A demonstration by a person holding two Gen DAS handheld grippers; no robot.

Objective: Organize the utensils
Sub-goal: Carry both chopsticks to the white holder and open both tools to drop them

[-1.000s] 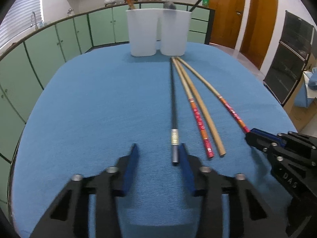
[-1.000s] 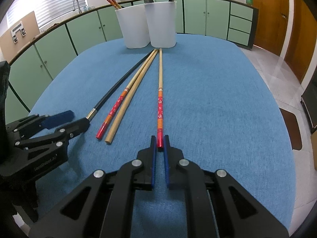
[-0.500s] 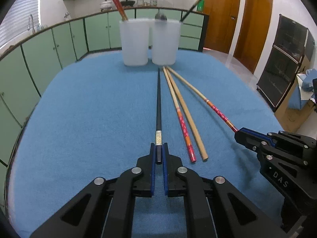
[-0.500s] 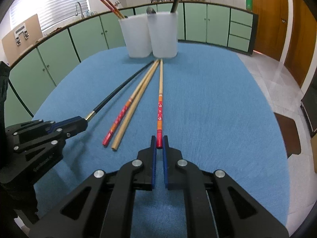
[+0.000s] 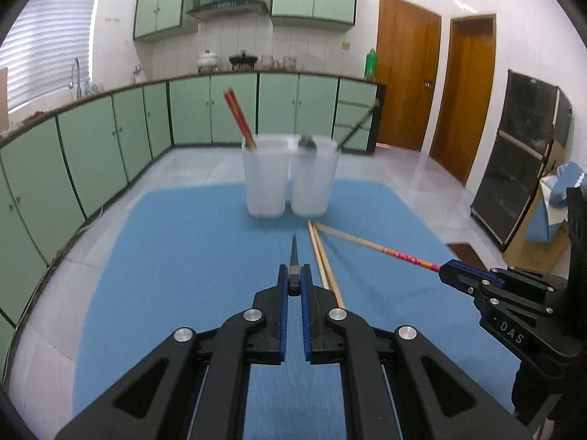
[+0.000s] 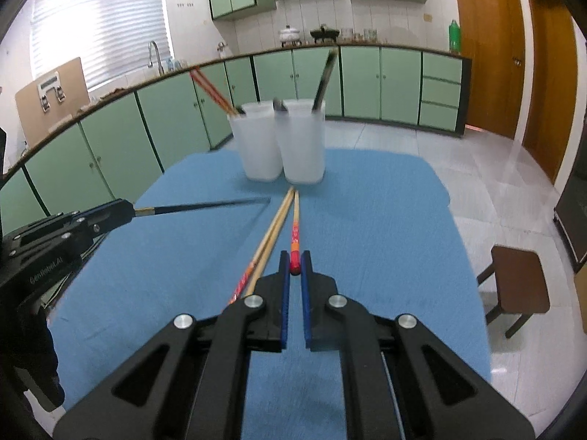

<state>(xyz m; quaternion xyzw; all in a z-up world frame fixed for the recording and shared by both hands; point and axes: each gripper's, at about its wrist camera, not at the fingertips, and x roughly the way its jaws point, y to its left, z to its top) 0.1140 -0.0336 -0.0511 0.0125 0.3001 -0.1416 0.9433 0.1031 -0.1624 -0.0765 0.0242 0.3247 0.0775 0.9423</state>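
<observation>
Black jaws with blue pads are pressed together on both tools, each pinching one chopstick by its butt end. At the centre of the left wrist view, the left claw [image 5: 294, 286] pinches the black stick [image 5: 294, 256], which points straight ahead toward the cups. At the centre of the right wrist view, the right claw [image 6: 295, 267] pinches the red stick [image 6: 295, 234], whose pale tip reaches toward the right cup [image 6: 303, 143]. Both sticks appear lifted off the blue cloth [image 6: 385, 220], though the far tips cannot be judged surely.

Two loose sticks [image 6: 269, 234] are left lying on the cloth, just beside the red one, in the middle of the frame.

The left cup [image 6: 256, 143], at upper centre, holds red sticks; the right cup holds dark utensils. So each stick is probably best raised tip-up, carried over its matching cup, and lowered inside before release. Grips so near the ends allow swing, so slow motion is advised, with the cups left unbumped.
</observation>
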